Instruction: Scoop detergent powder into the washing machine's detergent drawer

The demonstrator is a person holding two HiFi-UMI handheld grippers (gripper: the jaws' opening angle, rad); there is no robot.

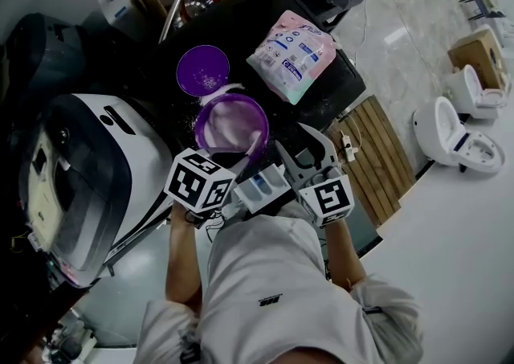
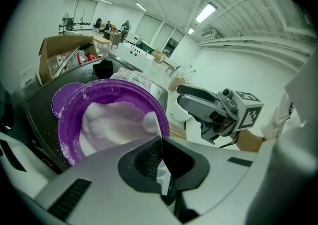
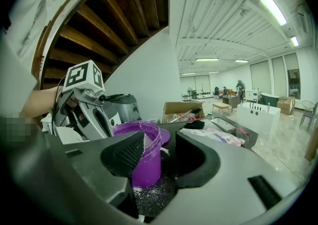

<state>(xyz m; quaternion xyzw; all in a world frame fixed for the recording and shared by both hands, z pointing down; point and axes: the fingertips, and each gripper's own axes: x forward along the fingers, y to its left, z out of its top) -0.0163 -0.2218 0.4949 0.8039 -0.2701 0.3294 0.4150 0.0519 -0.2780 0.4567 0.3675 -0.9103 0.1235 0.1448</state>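
To my left, the washing machine stands beside the dark surface. My left claw is clamped on the white scoop, whose bowl rests in the powder inside the purple tub. The detergent drawer shows between both claws. My right claw has its jaws apart and empty, and faces the tub over spilled grains.
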